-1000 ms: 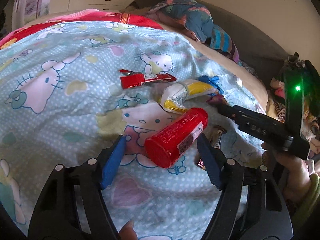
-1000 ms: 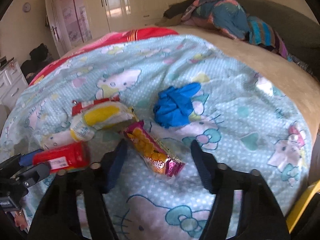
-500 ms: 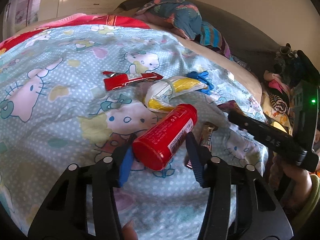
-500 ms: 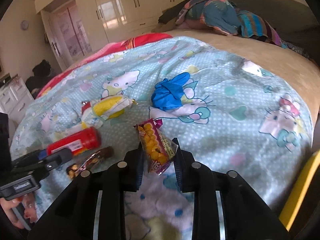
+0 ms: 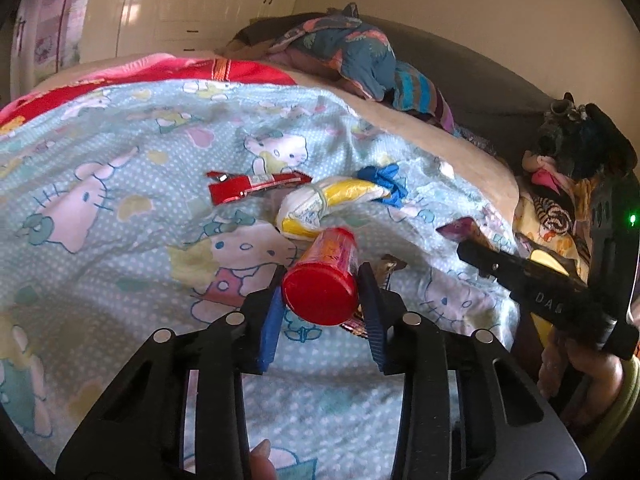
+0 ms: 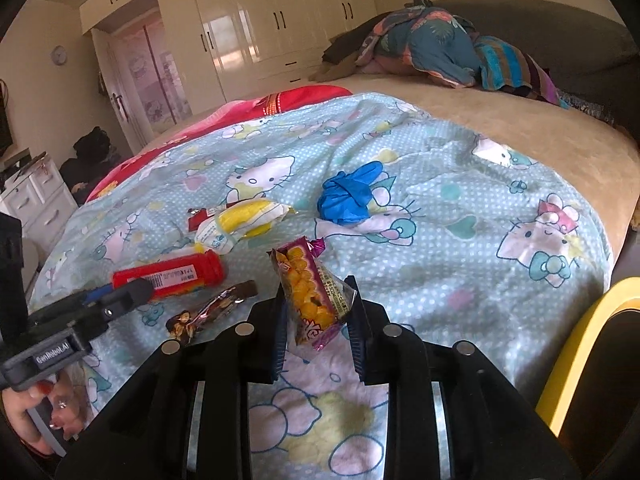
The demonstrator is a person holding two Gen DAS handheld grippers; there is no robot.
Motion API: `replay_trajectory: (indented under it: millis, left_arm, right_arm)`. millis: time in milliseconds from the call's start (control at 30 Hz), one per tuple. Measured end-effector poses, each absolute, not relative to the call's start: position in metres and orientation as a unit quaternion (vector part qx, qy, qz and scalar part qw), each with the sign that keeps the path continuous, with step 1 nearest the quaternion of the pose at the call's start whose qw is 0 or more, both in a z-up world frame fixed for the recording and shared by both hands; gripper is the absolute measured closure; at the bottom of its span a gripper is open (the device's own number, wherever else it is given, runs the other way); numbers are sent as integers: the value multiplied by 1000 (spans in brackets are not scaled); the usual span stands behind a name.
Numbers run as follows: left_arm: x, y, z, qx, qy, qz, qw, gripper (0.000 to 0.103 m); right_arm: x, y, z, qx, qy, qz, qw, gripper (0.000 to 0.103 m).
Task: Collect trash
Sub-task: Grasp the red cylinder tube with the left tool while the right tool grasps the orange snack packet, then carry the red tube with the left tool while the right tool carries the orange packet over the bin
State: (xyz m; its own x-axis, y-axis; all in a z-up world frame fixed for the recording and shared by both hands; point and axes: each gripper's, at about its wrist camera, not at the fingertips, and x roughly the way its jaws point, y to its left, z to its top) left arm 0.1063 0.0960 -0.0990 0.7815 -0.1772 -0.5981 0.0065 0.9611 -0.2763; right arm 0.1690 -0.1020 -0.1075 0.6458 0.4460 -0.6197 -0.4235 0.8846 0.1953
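My left gripper (image 5: 320, 308) is shut on a red tube-shaped can (image 5: 324, 276), lid end towards the camera, lifted off the Hello Kitty bedspread (image 5: 100, 208). The can also shows in the right wrist view (image 6: 172, 274). My right gripper (image 6: 316, 316) is shut on a purple and yellow snack packet (image 6: 310, 288), held above the bedspread. Lying on the bed are a red wrapper (image 5: 248, 186), a white and yellow bag (image 5: 328, 204), a crumpled blue glove (image 6: 348, 196) and a brown wrapper (image 6: 212, 308).
A heap of clothes (image 6: 440, 48) lies at the far end of the bed by a dark headboard. A yellow rim (image 6: 588, 340) stands at the bed's right edge. Wardrobes (image 6: 260, 28) and a white drawer unit (image 6: 36, 196) stand beyond.
Both grippers have closed, the left on the red can, the right on the snack packet, and both have lifted their items off the bedspread. The can has turned end-on to the left camera.
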Motion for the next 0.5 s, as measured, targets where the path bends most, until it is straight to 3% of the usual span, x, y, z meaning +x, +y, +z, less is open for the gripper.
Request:
replay_trajectory:
  millis: [500]
  left_arm:
    - [83,89,-42,-142,269,-68,950,75]
  right_arm:
    - [144,-118,-84,26,324,236,916,78]
